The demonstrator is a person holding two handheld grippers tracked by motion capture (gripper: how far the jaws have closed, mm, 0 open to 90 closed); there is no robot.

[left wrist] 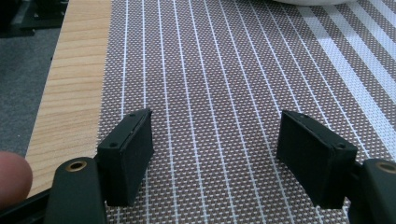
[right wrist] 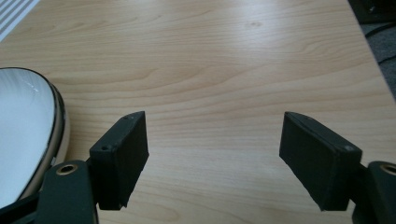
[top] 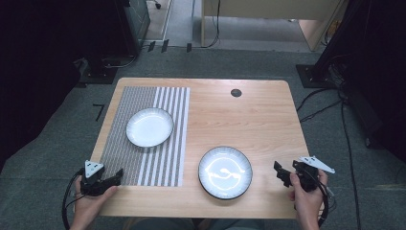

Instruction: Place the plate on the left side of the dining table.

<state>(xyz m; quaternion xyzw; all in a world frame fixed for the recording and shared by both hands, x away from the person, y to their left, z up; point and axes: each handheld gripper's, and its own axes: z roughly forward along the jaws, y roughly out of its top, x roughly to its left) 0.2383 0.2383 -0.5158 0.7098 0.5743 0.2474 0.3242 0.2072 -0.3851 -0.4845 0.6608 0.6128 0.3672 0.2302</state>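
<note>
Dark-rimmed white round plate (top: 225, 172) sits near the desk's front edge, beside the right gripper (top: 283, 173), whose jaws stand apart and empty. Left gripper (top: 111, 179), jaws likewise apart, hovers over the striped woven placemat (top: 143, 143); a likely grasp needs the right jaws straddling the plate's rim squarely.

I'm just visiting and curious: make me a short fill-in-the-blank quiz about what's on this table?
The number of plates on the table is ____.
The white plate sits on a striped ____.
The black-rimmed plate rests directly on bare ____.
Both the left gripper and the right gripper have their jaws ____.

Missing words: two; placemat; wood; open
</note>
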